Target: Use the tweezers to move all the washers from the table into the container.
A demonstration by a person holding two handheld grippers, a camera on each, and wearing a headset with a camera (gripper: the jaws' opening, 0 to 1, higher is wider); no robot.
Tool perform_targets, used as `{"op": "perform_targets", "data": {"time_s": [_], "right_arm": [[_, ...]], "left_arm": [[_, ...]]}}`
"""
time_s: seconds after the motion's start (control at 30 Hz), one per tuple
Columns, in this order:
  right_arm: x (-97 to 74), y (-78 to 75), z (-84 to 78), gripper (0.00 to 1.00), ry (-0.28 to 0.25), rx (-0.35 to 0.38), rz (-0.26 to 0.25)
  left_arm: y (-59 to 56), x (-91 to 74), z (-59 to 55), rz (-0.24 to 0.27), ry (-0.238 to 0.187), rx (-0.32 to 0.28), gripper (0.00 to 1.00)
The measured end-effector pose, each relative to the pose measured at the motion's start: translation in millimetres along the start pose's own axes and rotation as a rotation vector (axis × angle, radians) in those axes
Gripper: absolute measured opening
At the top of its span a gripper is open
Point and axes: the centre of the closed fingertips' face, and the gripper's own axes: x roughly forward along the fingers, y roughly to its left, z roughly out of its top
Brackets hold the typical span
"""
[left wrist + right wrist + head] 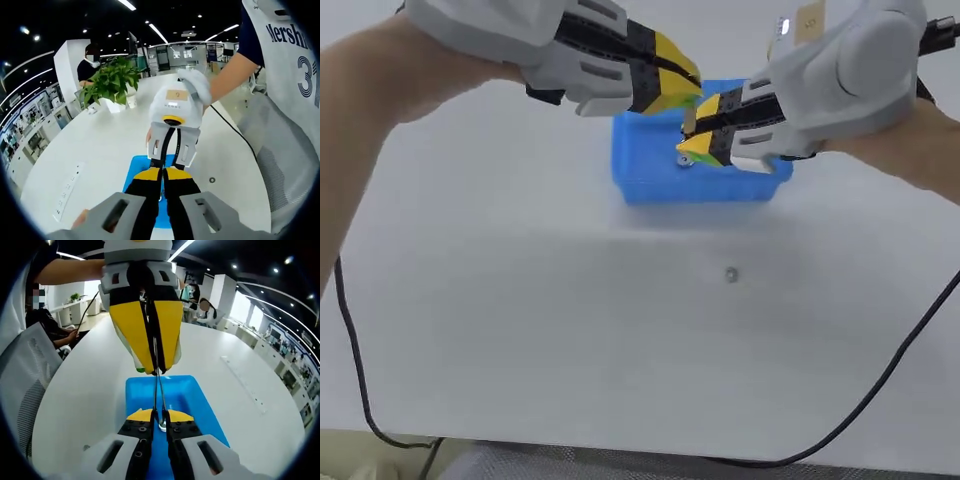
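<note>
The left hand-held gripper (155, 370) is clamped on the tail of the tweezers (156, 347). Facing it, the right hand-held gripper (160, 416) pinches narrowly around their tips, where a washer (162, 427) sits over the blue container (187, 400). Another washer (731, 274) lies on the white tabletop (520, 330), near the container.

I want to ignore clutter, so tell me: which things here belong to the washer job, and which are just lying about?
Job: tweezers; washer at their tips; washer on the table; container; left gripper; right gripper.

Lying about: cable; plant; power strip; chair.
</note>
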Motion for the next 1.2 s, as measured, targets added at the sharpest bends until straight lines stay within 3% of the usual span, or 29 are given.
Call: {"op": "perform_targets", "data": {"time_s": [0.07,0.27,0.9,1.2], "right_arm": [[5.0,-1.8,-6.3,0.10,0.006,0.012,0.006],[9.1,-3.8,-12.0,0.10,0.017,0.035,0.004],[6.1,-5.7,-14.1,0.12,0.022,0.084,-0.026],[1.0,-3.9,-4.7,0.13,0.007,0.084,-0.037]], "left_arm": [[4.9,3.4,-7.9,0.004,0.004,-0.003,0.06],[7.3,5.4,-13.2,0.008,0.002,-0.023,0.06],[2.2,8.1,-10.2,0.009,0.003,-0.025,0.05],[0.9,4.6,-3.1,0.016,-0.003,-0.018,0.05]]}}
